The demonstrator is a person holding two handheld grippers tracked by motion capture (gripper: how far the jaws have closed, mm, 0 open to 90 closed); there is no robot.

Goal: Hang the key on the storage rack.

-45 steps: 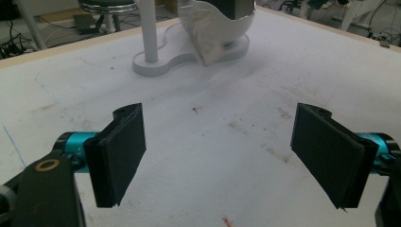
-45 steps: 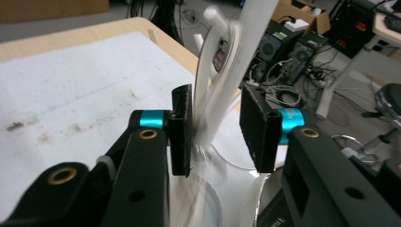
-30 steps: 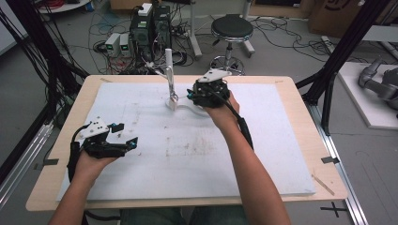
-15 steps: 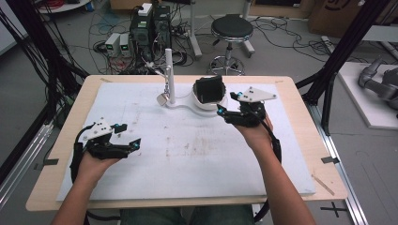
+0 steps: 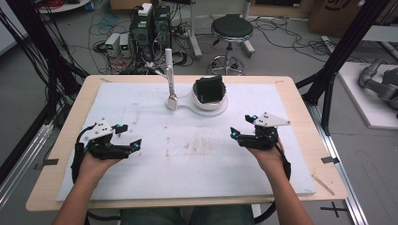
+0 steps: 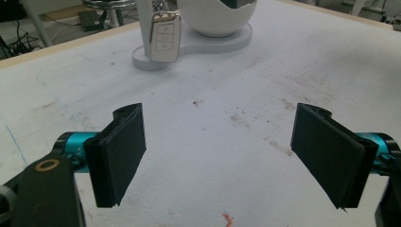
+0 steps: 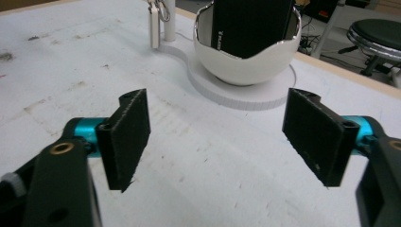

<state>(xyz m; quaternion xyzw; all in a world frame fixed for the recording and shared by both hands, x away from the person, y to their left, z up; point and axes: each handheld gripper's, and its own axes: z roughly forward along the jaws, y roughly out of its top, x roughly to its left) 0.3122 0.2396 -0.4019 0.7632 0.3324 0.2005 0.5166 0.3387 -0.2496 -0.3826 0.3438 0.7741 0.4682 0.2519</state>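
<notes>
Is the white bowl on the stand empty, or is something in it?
Not empty. A black wallet-like thing stands upright inside the white bowl, rising above its rim.

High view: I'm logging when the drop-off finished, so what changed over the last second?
The right gripper let go of the black wallet, which it was placing in the white bowl, and drew back toward the person, right of the stand; its jaws are open. The wallet stands in the bowl. The left gripper stayed open at the left, and the car key still hangs on its post.
</notes>
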